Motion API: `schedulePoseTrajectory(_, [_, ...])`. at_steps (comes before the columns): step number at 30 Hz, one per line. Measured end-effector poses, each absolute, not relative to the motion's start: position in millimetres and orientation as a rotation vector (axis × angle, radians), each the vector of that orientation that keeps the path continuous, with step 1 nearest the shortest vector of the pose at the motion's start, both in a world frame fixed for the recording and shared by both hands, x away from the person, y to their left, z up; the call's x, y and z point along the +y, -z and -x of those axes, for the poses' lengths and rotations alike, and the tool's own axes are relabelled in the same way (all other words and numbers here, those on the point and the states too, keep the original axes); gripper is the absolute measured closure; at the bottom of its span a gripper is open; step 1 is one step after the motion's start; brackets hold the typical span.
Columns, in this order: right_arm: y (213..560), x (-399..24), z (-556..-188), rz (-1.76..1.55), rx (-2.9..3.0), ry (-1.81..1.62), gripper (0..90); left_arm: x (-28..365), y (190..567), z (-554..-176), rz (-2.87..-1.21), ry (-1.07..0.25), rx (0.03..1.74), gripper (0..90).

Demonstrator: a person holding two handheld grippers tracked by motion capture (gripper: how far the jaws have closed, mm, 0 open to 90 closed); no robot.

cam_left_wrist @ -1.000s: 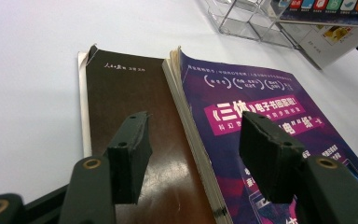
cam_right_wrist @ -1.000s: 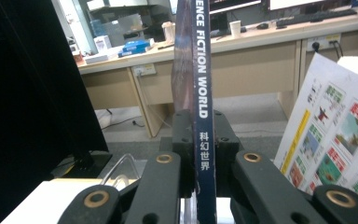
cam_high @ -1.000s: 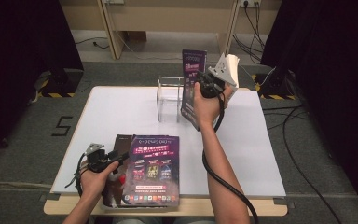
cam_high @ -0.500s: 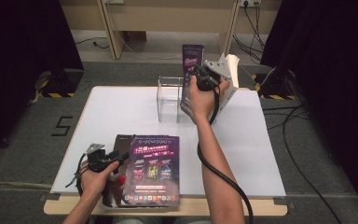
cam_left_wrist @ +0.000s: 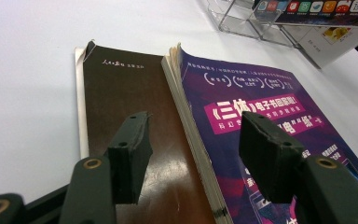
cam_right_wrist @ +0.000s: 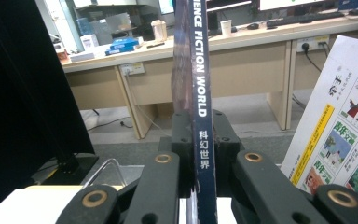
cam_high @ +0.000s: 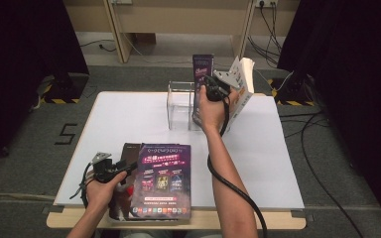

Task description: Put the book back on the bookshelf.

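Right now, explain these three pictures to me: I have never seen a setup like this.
A person sits at a white table holding a hand-operated two-jaw gripper in each hand. One picture looks down from above; the other two come from cameras riding on the grippers.

The right gripper is clamped on the spine of a dark blue magazine, held upright by a clear plastic stand, with a white magazine leaning beside it.

The left gripper hovers open over the edge of a purple magazine, which lies on the table partly over a brown book.
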State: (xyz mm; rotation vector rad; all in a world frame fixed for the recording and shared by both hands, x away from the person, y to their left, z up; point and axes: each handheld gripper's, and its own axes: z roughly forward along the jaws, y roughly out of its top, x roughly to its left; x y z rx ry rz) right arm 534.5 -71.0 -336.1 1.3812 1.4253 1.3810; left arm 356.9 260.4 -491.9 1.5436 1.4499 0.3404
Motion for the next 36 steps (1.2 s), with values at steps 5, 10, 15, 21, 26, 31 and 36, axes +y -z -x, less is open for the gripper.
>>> schedulePoseTrajectory(5, [330.3, -71.5, -526.4, -1.391, 1.484, -1.364, 78.1, 259.8, 492.2, -356.4, -1.541, -0.327, 1.451, 42.7])
schedulePoseTrajectory(10, [327.8, -77.1, -521.9, -1.434, 1.537, -1.362, 75.4, 258.7, 490.6, -355.9, -1.543, -0.327, 1.444, 42.7])
schedulePoseTrajectory(15, [328.2, -84.5, -513.8, -1.481, 1.561, -1.344, 70.9, 259.7, 490.6, -355.9, -1.538, -0.327, 1.447, 42.7])
schedulePoseTrajectory(21, [332.8, -94.0, -494.8, -1.487, 1.568, -1.321, 69.2, 259.2, 489.6, -355.7, -1.537, -0.327, 1.443, 42.7])
schedulePoseTrajectory(26, [332.7, -100.5, -486.2, -1.489, 1.572, -1.328, 68.7, 258.0, 489.3, -355.3, -1.537, -0.326, 1.442, 42.7])
schedulePoseTrajectory(31, [330.5, -103.4, -479.2, -1.494, 1.603, -1.284, 73.3, 258.4, 488.6, -355.3, -1.536, -0.330, 1.440, 42.7])
schedulePoseTrajectory(36, [328.9, -105.7, -470.9, -1.496, 1.624, -1.255, 77.3, 258.3, 487.4, -354.7, -1.536, -0.328, 1.437, 42.7])
